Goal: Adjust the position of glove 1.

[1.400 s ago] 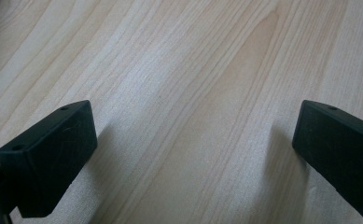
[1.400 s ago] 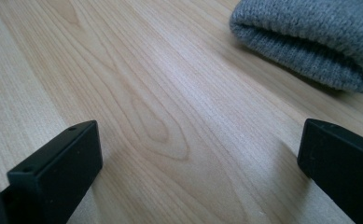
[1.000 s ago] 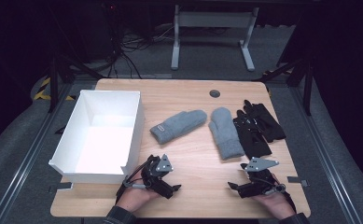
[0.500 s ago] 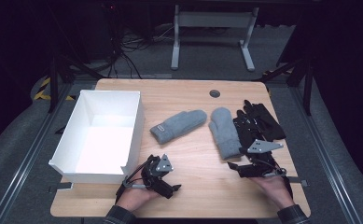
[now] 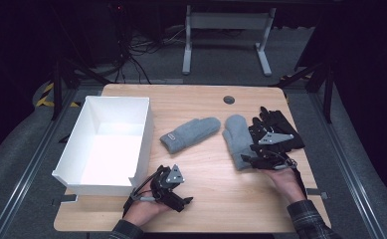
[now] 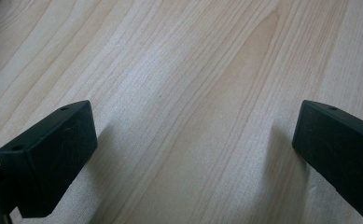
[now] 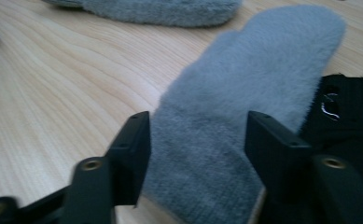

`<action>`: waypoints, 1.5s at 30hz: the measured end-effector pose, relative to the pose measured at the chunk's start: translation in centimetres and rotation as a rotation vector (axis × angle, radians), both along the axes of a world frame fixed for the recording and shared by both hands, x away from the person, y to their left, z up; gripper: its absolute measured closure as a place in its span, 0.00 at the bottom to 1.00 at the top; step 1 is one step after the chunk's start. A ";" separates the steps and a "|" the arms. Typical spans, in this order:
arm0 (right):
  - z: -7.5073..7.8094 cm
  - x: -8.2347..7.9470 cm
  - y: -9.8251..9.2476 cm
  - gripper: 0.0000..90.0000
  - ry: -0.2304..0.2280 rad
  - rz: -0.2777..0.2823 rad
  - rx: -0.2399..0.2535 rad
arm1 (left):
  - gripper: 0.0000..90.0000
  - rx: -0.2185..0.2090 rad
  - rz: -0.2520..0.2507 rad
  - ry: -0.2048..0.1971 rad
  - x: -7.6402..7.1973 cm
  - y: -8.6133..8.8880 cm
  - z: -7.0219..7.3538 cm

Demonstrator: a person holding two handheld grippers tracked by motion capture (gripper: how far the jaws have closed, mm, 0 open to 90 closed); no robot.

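Nothing is packed yet — the white box (image 5: 106, 144) sits empty while both grey mittens (image 5: 190, 133) and the black gloves (image 5: 280, 130) lie on the table (image 5: 221, 204), the right gripper (image 5: 253, 155) spread astride the nearer mitten's (image 7: 226, 121) cuff, the left gripper (image 5: 178, 196) idle and unclenched.

I see a wooden table (image 5: 206, 199) carrying a white box (image 5: 106, 144), two grey mittens (image 5: 190, 133) (image 7: 235, 116) and black gloves (image 5: 280, 130) just beside my right fingers (image 7: 132, 154).
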State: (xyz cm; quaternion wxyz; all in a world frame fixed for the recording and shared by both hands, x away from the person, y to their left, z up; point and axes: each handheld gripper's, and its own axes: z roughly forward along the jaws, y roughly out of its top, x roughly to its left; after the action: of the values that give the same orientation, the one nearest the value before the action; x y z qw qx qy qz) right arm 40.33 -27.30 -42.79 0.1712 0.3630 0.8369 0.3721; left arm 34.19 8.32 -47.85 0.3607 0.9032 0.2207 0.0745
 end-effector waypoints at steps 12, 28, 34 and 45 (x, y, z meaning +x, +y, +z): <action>-1.0 1.6 -1.3 1.00 0.050 0.034 -0.018 | 0.00 -0.001 0.001 -0.004 0.0 0.0 0.0; -0.9 -0.4 0.2 1.00 0.081 0.182 -0.036 | 0.00 -0.004 0.003 -0.004 -0.1 0.0 0.0; -1.0 -1.7 1.2 1.00 0.105 0.251 -0.012 | 0.00 -0.003 0.006 -0.009 -0.1 0.1 0.0; -1.0 -4.1 4.0 1.00 0.126 0.369 -0.006 | 0.00 -0.003 0.007 -0.007 -0.1 0.1 0.0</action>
State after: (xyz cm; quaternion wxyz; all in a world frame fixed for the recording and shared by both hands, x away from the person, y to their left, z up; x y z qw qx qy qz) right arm 36.19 -23.28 -43.82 0.0483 0.2257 0.8994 0.3712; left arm 34.05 8.39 -47.88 0.3626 0.9015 0.2228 0.0788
